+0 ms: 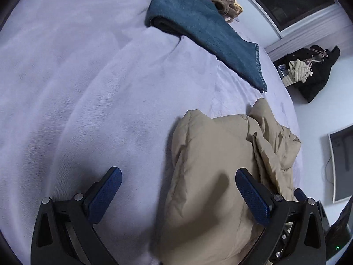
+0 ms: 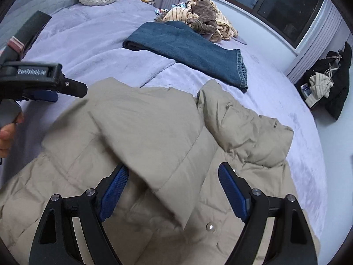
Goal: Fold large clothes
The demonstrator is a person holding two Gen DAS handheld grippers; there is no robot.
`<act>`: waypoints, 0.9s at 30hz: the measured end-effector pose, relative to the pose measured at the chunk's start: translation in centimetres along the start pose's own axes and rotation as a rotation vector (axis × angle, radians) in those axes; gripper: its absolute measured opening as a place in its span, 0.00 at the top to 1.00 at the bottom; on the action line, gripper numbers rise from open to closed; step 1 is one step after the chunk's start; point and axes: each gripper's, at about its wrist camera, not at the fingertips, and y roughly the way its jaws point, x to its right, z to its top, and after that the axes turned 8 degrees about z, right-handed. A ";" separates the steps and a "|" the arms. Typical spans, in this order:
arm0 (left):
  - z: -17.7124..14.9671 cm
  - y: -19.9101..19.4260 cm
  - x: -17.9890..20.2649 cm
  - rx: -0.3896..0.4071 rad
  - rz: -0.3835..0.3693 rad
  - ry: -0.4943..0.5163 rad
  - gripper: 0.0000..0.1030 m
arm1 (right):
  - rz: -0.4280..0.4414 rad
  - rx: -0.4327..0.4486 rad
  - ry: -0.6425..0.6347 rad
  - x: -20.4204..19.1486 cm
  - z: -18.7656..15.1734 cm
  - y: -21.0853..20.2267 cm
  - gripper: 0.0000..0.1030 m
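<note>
Right wrist | both claws (image 2: 173, 188) (image 1: 178, 185) released | coat (image 2: 154, 143) probably lengthwise toward jeans (image 2: 189, 50)

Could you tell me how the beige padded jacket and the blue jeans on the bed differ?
The beige padded jacket is puffy and lies rumpled near the cameras; the blue jeans are flat denim, folded neatly, farther up the bed. The jacket looks bulkier than the jeans. Both rest on the lilac cover.

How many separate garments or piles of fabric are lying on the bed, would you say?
3: the beige puffer jacket nearest the grippers, the folded blue jeans mid-bed, and a striped tan-and-brown heap by the window. The heap may hide more.
</note>
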 end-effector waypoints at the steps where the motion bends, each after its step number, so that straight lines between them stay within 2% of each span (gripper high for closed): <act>1: 0.2 0.8 0.3 -0.018 -0.005 -0.004 0.01 | -0.012 0.001 0.041 0.9 0.2 0.4 0.18; 2: 0.5 1.2 0.6 -0.025 -0.005 -0.001 0.01 | -0.006 0.013 0.096 2.0 0.1 0.2 0.35; 3: 0.5 1.5 1.1 -0.026 -0.010 0.009 0.13 | 0.030 0.023 0.183 3.7 -0.1 0.1 0.76; 4: 0.6 1.7 1.6 -0.030 -0.031 0.030 0.40 | 0.060 0.022 0.260 5.2 -0.6 0.0 0.94; 6: 0.7 1.7 3.1 -0.037 -0.074 0.067 0.70 | 0.122 0.063 0.441 8.8 -2.5 -0.9 0.95; 7: 0.5 1.2 4.2 -0.005 -0.059 0.112 0.74 | 0.145 0.083 0.511 10.2 -3.5 -1.2 0.95; 10: -0.9 -0.5 8.9 0.107 0.028 0.339 0.78 | 0.196 0.123 0.748 14.2 -7.6 -1.8 0.95; 13: -2.6 0.0 12.3 0.161 0.149 0.526 0.78 | 0.273 0.097 1.013 17.4 -12.4 -0.2 0.95; 15: -3.1 1.4 12.4 0.164 0.243 0.575 0.78 | 0.360 0.075 1.166 18.5 -15.0 1.7 0.95; 16: -3.3 1.7 11.8 0.164 0.275 0.579 0.78 | 0.397 0.065 1.198 18.6 -15.7 2.6 0.95; 18: -3.1 2.2 10.6 0.167 0.310 0.562 0.74 | 0.455 0.061 1.225 18.6 -16.3 3.9 0.95; 20: -2.5 2.1 9.8 0.176 0.341 0.530 0.57 | 0.491 0.069 1.233 18.5 -16.4 4.7 0.95; 21: -2.3 1.5 9.0 0.187 0.365 0.507 0.39 | 0.488 0.068 1.233 18.6 -16.3 4.8 0.95; 22: -1.9 0.7 8.4 0.207 0.376 0.476 0.34 | 0.491 0.067 1.232 18.6 -16.2 4.9 0.95; 25: -1.3 -1.9 6.8 0.231 0.360 0.415 0.34 | 0.533 0.052 1.236 18.7 -16.2 4.9 0.89; 27: -2.1 -3.9 6.1 0.245 0.366 0.422 0.34 | 0.550 0.047 1.240 18.8 -16.1 4.7 0.87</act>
